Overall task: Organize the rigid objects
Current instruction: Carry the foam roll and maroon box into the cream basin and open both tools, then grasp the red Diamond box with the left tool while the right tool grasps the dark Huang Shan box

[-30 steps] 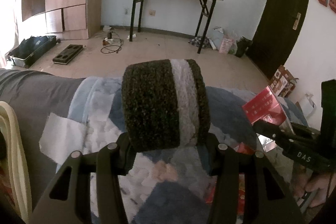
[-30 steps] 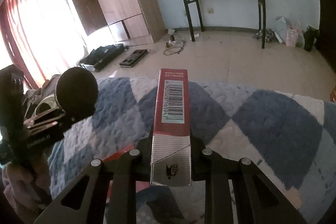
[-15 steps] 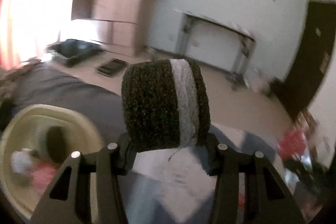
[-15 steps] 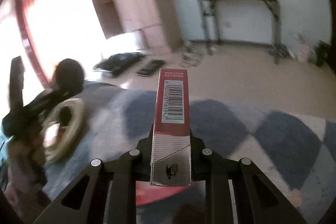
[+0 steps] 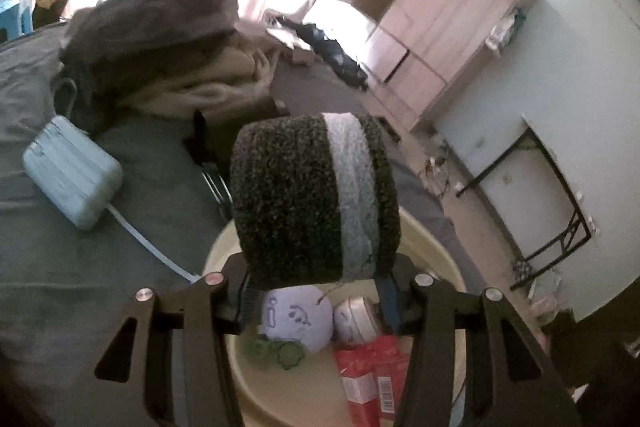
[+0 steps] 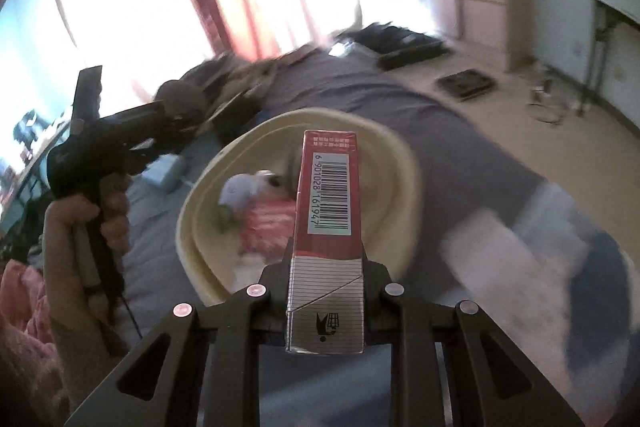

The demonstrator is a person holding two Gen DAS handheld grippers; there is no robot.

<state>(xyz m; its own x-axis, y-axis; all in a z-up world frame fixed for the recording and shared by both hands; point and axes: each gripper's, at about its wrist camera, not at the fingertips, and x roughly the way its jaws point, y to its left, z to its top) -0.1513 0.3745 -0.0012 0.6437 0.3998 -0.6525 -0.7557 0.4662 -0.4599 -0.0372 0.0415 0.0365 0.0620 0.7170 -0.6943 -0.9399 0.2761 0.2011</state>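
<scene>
Partly done. Already in basin: red packs, tin, pale ball, green bits. Left gripper clamped on dark roll, above basin. Right gripper closed tight on red box, also over basin. Remaining, probably: release of both into basin. Charger on bed, outside basin.

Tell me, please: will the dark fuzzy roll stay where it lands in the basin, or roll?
The dark fuzzy roll is a cylinder, so it may roll a little. Its fuzzy surface probably grips. The items crowding the cream basin should stop it.
</scene>
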